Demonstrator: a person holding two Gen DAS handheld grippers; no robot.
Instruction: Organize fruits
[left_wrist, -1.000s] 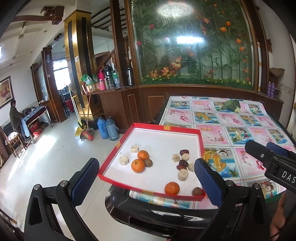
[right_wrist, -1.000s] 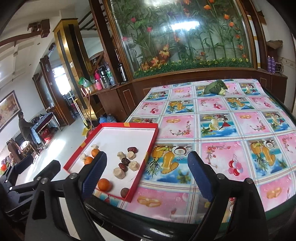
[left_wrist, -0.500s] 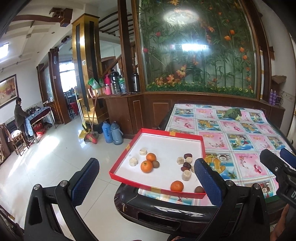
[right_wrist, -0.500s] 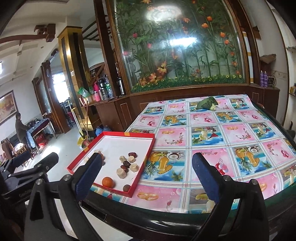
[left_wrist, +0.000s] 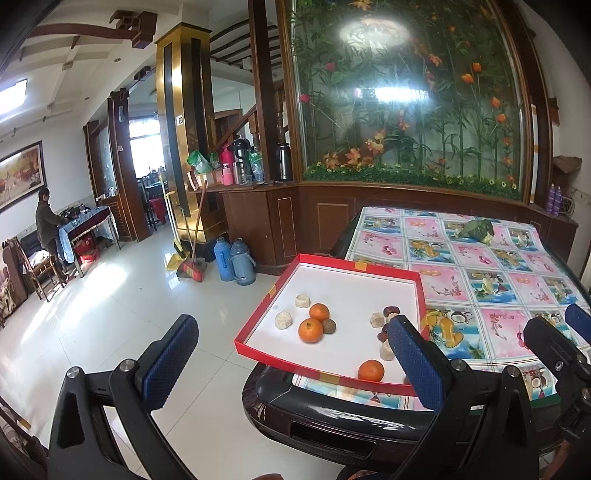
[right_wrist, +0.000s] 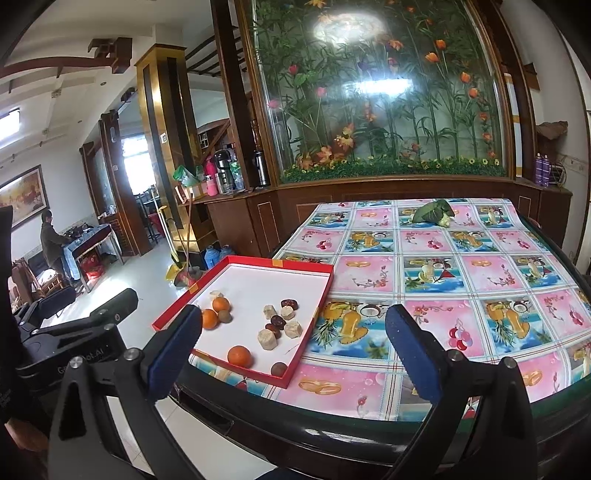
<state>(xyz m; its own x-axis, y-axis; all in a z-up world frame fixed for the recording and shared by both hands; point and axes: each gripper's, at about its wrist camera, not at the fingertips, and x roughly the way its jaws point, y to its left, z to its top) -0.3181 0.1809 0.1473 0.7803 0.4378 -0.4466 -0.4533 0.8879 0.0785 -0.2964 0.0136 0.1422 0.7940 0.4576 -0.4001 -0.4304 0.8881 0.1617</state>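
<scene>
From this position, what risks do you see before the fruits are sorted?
1. The shallow red cardboard tray overhangs the table's left edge; pressing there may tip it.
2. The round orange mandarins could roll when nudged.
3. The small brown dates and beige pieces lie close together, so the open right gripper may catch two.

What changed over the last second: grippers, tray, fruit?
Both grippers pulled back from the table, so the red tray looks smaller. Left gripper and right gripper stayed open and empty. The oranges and other pieces kept their places.

Red tray holds 3 oranges (gripper agape).
</scene>
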